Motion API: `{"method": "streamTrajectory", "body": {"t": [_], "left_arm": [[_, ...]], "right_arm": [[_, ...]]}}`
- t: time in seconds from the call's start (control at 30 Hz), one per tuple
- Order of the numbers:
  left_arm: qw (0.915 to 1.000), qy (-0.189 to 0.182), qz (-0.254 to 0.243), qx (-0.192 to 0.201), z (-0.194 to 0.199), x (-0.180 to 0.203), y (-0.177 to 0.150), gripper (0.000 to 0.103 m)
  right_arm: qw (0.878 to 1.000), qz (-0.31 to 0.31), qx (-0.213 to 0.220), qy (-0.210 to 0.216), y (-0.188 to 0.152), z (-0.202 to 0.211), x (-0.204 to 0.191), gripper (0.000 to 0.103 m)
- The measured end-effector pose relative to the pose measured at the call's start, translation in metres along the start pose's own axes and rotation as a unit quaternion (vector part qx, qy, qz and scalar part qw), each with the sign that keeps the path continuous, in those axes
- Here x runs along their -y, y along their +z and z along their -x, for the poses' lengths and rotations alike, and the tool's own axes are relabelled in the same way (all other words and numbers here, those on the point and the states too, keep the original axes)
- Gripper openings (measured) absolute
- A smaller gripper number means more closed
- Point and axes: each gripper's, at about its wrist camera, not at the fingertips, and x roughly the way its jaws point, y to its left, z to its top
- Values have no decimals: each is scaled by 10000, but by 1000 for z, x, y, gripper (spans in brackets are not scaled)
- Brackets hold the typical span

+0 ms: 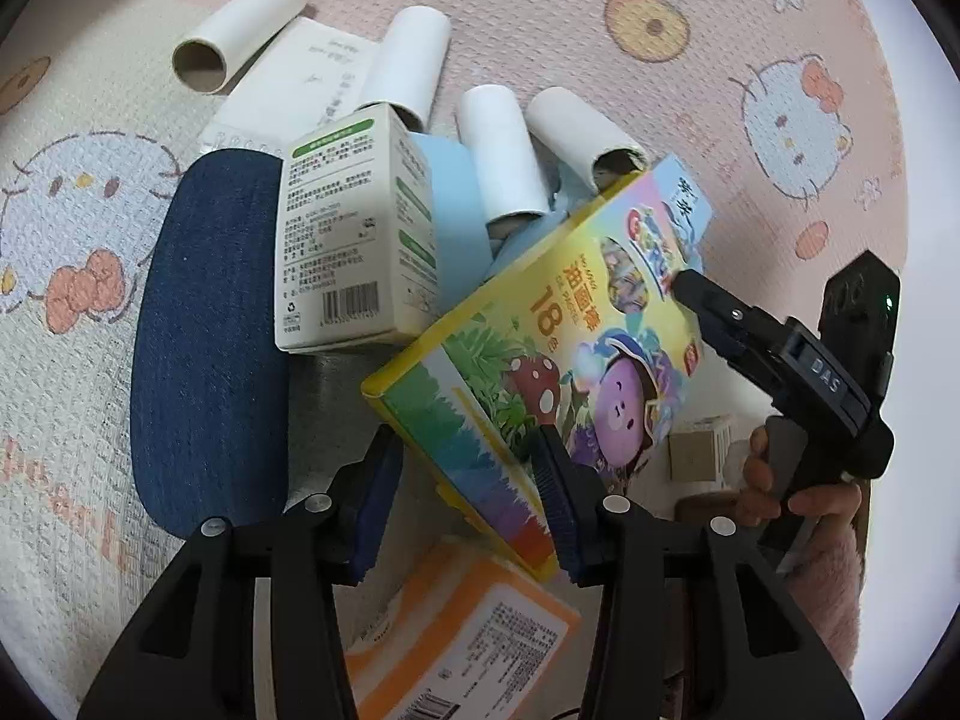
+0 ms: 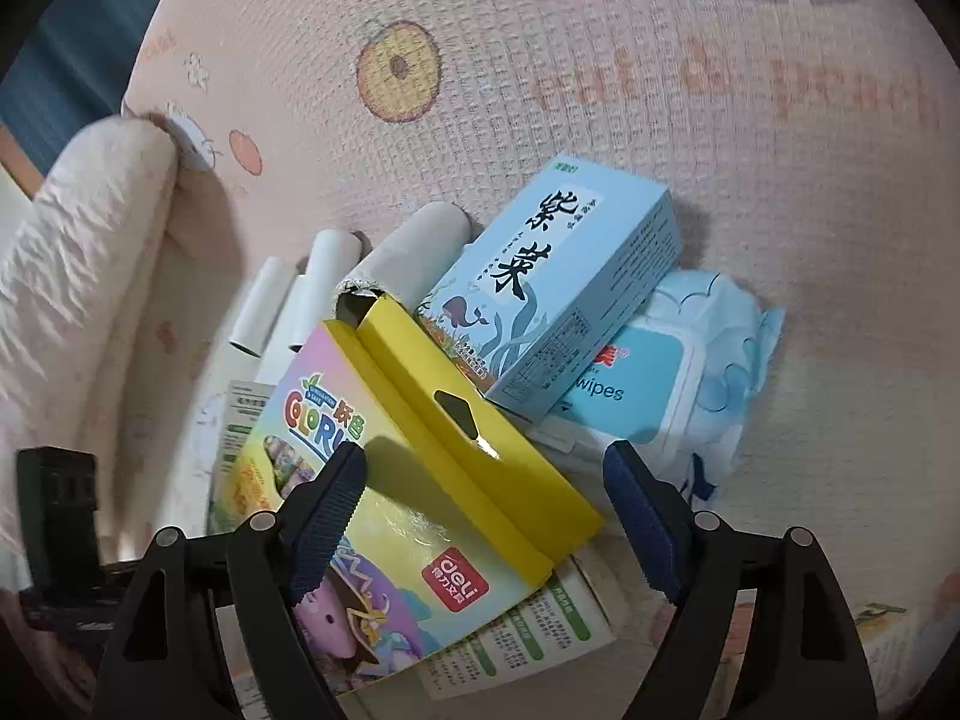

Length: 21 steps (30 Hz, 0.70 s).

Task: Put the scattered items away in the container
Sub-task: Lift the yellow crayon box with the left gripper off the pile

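The left gripper (image 1: 474, 498) straddles the lower corner of the colourful crayon box (image 1: 558, 360) at frame centre, jaws apart and only the right pad touching, while the right gripper (image 2: 492, 516), jaws spread wide, hangs over that box's yellow flap (image 2: 474, 420) beside the blue carton (image 2: 564, 294).

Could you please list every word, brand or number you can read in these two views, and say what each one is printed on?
"18": crayon box, beside Chinese characters.
"deli": red logo on the same crayon box.
"wipes": wet wipes pack.
"紫菜": light blue box.
"DAS": right gripper body.
Partly readable: "COLORU..." on the crayon box.
Too small to read: print and barcode on the white and green box, the orange pack label, and the paper sheet.
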Motion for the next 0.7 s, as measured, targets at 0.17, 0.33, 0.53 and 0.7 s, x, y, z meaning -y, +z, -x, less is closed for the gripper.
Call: {"method": "streamTrajectory", "body": {"t": [0.17,0.33,0.53,0.7], "left_arm": [[10000,-43,-18,11,0,-1,3,48],[9996,-162,35,-215,-7,-9,9,46],[9992,-173,-221,-279,-10,-9,12,43],[9970,-132,-695,-308,-12,2,15,43]], "right_arm": [[9999,-105,68,45,-8,3,-3,77],[9987,-180,330,-338,-22,29,-13,54],[9960,-60,243,-853,-55,51,-32,49],[9922,-435,265,-1137,-92,63,-38,47]]}}
